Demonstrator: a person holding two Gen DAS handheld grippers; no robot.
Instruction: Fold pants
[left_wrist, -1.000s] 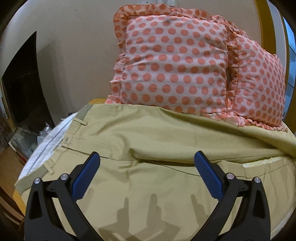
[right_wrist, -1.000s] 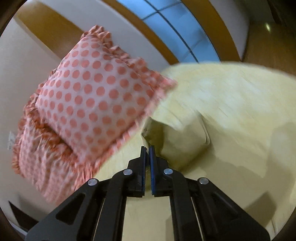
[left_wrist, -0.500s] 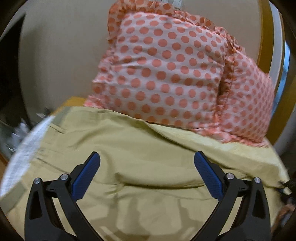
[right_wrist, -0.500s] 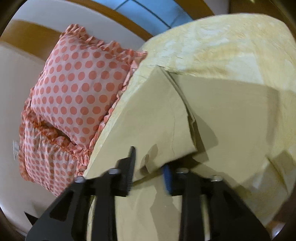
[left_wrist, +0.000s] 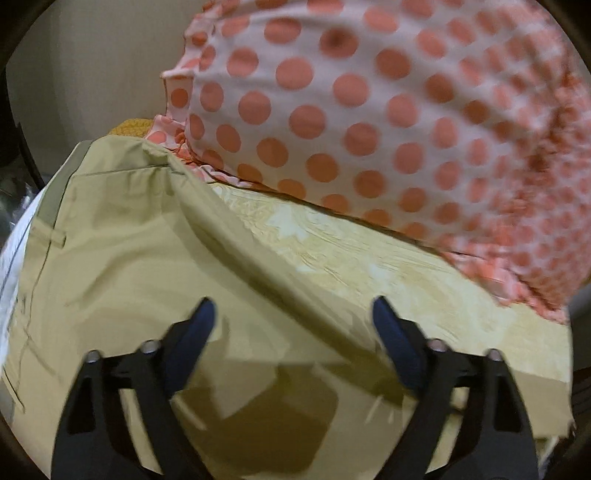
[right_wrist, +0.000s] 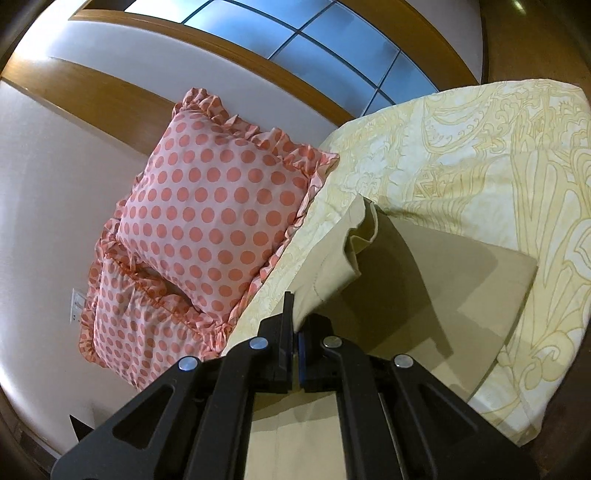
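Bed (right_wrist: 461, 155): carried khaki pants (left_wrist: 122, 258), long axis running waistband-left to hem-right.
Right gripper (right_wrist: 295, 332): nearer the hem, fingers clamped on lifted pants edge.
Left gripper (left_wrist: 291, 325): fingers apart above the cloth.

A bed (right_wrist: 461, 155) under a pale yellow patterned sheet (right_wrist: 480, 122) fills the room's near side. Two pink pillows (right_wrist: 218, 210) with coral dots and frilled edges lean on a plain cream wall (right_wrist: 55, 192). Above them runs a wooden frame (right_wrist: 122, 99) around blue-grey window panes (right_wrist: 321, 40). A white wall plate (right_wrist: 77, 305), perhaps a socket, sits beside the lower pillow.
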